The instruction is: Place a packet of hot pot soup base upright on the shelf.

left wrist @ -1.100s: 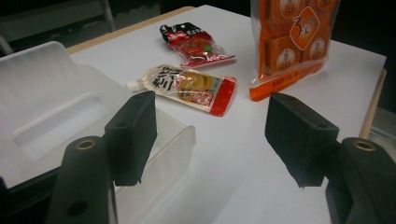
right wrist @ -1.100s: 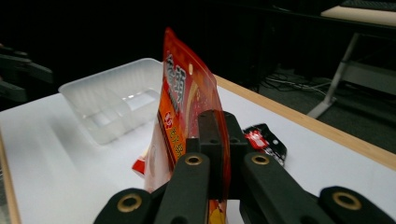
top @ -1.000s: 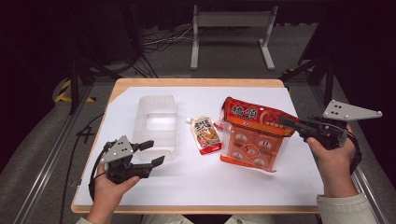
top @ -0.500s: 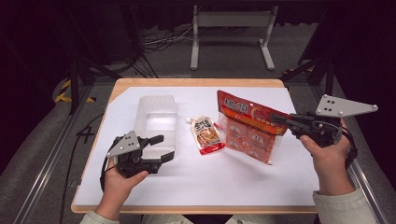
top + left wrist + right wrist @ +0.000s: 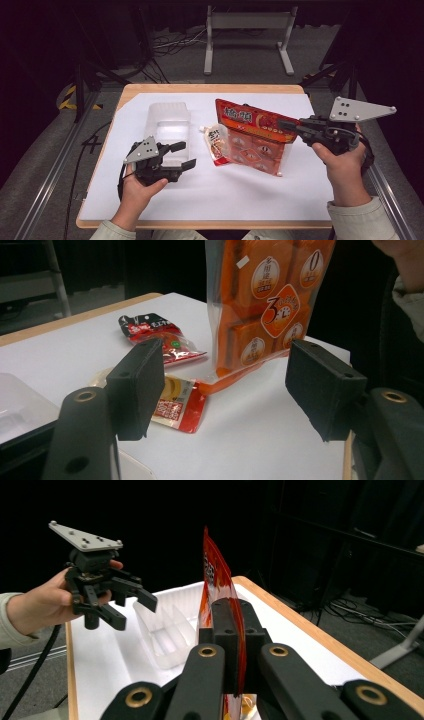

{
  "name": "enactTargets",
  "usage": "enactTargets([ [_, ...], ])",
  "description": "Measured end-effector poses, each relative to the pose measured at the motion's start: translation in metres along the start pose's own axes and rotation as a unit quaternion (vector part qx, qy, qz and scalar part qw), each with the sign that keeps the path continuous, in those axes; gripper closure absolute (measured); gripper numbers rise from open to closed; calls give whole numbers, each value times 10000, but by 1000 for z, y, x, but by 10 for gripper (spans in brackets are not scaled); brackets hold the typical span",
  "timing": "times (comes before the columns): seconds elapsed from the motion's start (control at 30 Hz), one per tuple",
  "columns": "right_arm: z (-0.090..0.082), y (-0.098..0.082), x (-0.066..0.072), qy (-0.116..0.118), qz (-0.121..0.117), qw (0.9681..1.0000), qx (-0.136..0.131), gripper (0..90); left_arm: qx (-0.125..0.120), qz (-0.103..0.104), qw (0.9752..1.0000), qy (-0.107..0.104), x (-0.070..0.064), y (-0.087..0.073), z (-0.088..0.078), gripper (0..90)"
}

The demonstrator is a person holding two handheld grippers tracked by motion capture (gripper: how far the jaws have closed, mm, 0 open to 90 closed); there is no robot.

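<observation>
Lifted since the earlier frame, the large orange-red plastic snack bag (image 5: 252, 137) hangs clenched in the right gripper (image 5: 287, 125); the left gripper (image 5: 181, 155), jaws just closing slightly yet released and empty, probably approaches the clear plastic container (image 5: 169, 122)

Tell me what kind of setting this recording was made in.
Most likely a lab or studio set up for recording: a wooden table under a white sheet, dark surroundings, loose cables and a metal stand on the grey floor behind. Snack packets and a clear plastic container look like practice items.
</observation>
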State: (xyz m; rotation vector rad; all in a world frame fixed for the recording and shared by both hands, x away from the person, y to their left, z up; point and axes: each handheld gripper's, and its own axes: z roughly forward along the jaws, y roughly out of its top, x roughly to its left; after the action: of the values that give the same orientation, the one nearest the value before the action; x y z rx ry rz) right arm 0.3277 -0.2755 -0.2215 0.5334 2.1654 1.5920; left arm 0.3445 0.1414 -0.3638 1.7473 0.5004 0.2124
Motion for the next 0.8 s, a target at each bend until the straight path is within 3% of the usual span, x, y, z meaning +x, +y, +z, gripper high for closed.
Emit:
enactTargets([
  [0.27,10,6,8,254,-94,9996,-80,900,52,3,9999,-137,-1,7,10,317],
  [0.4,15,8,12,341,-122,9993,-96,900,111,53,9999,-7,1,10,14,302],
  [0.8,29,12,22,661,-165,9973,-273,900,25,82,9999,-125,4,11,23,262],
])
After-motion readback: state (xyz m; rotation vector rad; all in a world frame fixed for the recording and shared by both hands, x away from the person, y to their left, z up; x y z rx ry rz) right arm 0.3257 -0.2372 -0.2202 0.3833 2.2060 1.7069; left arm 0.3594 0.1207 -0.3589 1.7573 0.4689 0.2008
